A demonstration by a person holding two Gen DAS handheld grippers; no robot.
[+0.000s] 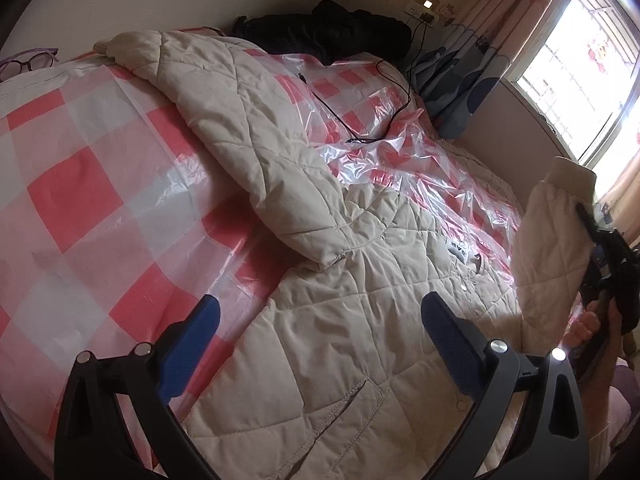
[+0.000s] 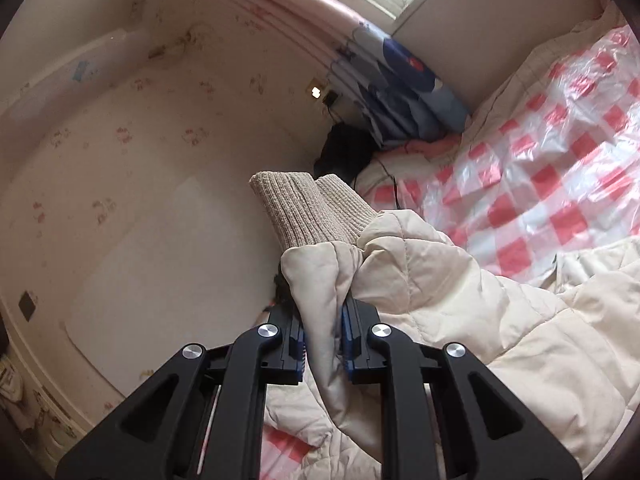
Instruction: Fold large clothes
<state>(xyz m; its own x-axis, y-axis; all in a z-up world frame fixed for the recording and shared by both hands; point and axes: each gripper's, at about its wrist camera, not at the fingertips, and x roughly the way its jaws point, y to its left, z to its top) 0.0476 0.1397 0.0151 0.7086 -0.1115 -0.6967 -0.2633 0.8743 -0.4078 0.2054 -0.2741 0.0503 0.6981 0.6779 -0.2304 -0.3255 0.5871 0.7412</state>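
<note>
A cream quilted jacket (image 1: 340,320) lies spread on the bed, one sleeve (image 1: 240,120) stretched toward the far left. My left gripper (image 1: 320,320) is open and empty, hovering over the jacket's body. My right gripper (image 2: 322,336) is shut on the jacket's other sleeve (image 2: 400,264) just below its ribbed knit cuff (image 2: 304,208) and holds it up off the bed. In the left wrist view this raised sleeve (image 1: 552,240) and the right gripper (image 1: 600,248) show at the right edge.
A pink and white checked plastic sheet (image 1: 100,180) covers the bed. A black garment (image 1: 328,28) and a black cable (image 1: 360,112) lie at the far end. Glasses (image 1: 28,62) rest at far left. Curtains (image 1: 460,80) and a window (image 1: 580,60) stand on the right.
</note>
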